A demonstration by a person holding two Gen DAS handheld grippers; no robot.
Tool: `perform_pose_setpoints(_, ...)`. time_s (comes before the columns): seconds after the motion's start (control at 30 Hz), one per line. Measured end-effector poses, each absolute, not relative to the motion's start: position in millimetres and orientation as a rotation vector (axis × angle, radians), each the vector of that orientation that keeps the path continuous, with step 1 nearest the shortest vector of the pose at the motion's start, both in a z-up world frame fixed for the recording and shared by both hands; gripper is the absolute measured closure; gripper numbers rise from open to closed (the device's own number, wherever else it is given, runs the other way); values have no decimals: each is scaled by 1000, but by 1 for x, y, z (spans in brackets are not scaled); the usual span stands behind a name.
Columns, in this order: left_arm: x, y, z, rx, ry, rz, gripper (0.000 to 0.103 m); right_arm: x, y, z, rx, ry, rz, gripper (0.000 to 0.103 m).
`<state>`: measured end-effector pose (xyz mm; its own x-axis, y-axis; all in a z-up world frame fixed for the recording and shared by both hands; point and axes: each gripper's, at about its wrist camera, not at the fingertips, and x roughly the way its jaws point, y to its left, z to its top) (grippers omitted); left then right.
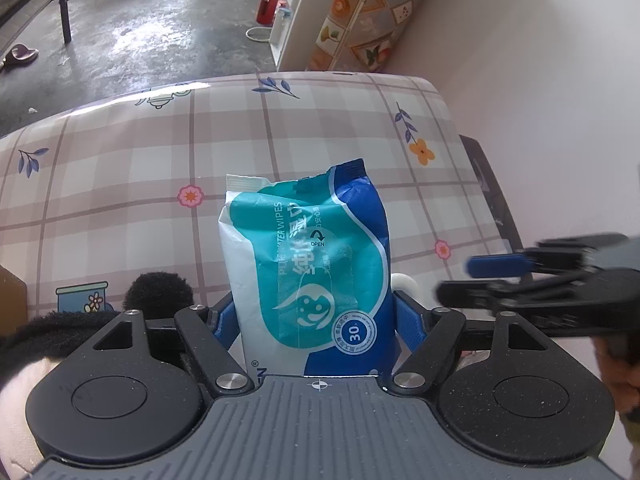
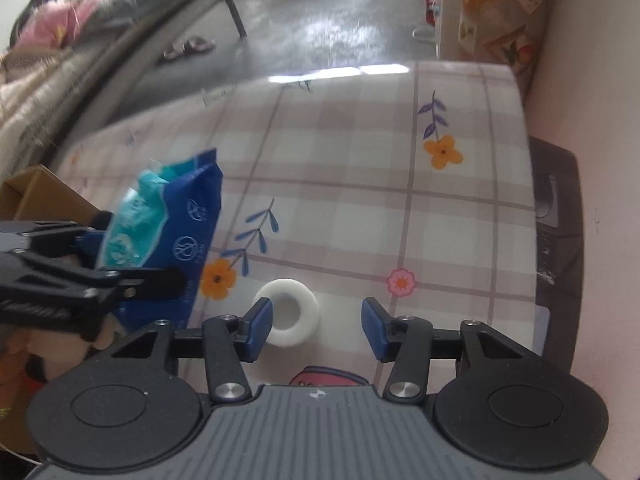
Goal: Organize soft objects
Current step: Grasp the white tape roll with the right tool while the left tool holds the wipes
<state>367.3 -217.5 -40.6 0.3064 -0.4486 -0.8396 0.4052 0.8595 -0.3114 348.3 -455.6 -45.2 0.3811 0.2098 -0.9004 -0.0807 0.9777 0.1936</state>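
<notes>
Left gripper (image 1: 316, 320) is clamping a pack of wet wipes (image 1: 308, 264) upright between its blue pads, lifting it clear of the checked tablecloth (image 1: 120, 200) for sorting; right gripper (image 2: 317, 326), jaws apart and empty, is hovering over a white foam ring (image 2: 287, 312) beside its left pad, apparently lining up a grasp.

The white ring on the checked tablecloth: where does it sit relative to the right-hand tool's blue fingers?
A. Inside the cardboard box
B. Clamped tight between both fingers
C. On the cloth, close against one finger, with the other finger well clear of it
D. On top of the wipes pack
C: the white ring lies on the tablecloth by one of the right gripper fingers, the other well clear.
</notes>
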Motion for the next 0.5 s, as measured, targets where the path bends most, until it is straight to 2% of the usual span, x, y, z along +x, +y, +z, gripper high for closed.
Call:
perform_pose_setpoints(0.3, 366, -216, -42, -36, 1126, -560, 28, 371, -437, -72, 35, 1253, 238, 68)
perform_pose_setpoints(0.47, 365, -216, -42, -38, 1127, -559, 28, 371, -429, -71, -34, 1251, 244, 88)
perform_pose_setpoints(0.5, 365, -216, -42, -40, 1126, -559, 28, 369, -429, -71, -37, 1247, 244, 88)
